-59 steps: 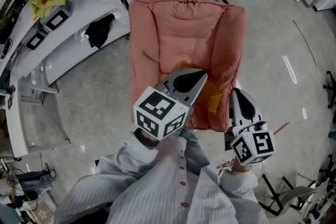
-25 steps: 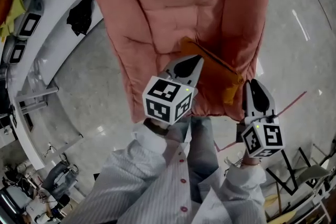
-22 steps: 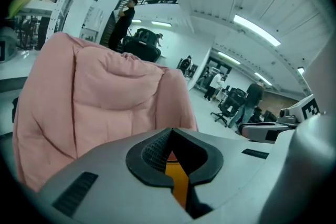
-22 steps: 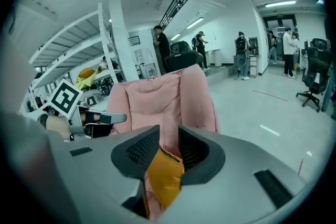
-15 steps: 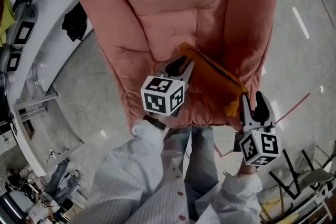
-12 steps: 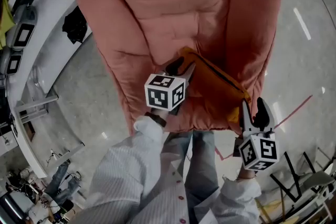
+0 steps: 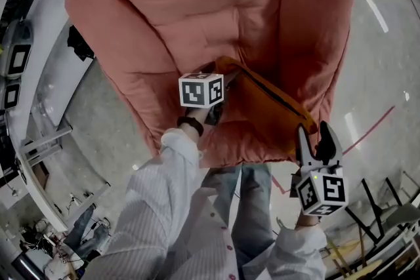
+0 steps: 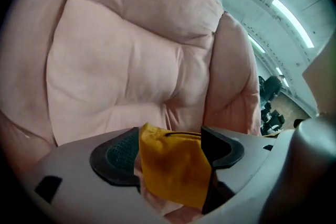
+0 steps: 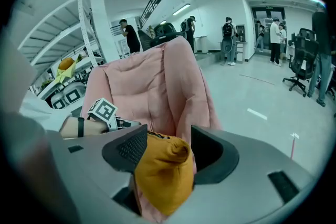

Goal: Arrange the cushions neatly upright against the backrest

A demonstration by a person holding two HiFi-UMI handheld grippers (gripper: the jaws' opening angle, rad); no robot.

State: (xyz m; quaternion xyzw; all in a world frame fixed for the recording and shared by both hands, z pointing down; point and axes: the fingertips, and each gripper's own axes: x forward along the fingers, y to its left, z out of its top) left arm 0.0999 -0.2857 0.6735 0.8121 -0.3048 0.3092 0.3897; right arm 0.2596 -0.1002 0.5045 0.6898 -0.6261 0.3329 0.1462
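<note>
An orange cushion (image 7: 262, 101) lies slanted on the seat of the pink padded chair (image 7: 216, 3), toward its right arm. My left gripper (image 7: 211, 72) is at the cushion's upper left corner, mostly hidden behind its marker cube. In the left gripper view the orange cushion corner (image 8: 173, 170) sits loosely between the opening jaws of the left gripper (image 8: 170, 144). My right gripper (image 7: 314, 138) is at the cushion's lower right corner. Its jaws are opening too, and the cushion's corner (image 9: 160, 176) rests against the left pad with a gap on the right.
White shelving (image 7: 39, 75) with marker-tagged devices (image 7: 14, 59) runs along the left. Metal chair legs (image 7: 380, 206) stand at the lower right on the grey floor. My legs (image 7: 252, 187) are right in front of the chair. People (image 9: 231, 39) stand far back in the room.
Both grippers were shut on the cushion's corners and have spread their jaws. The view has closed in on the chair, and the cushion sits further up the seat.
</note>
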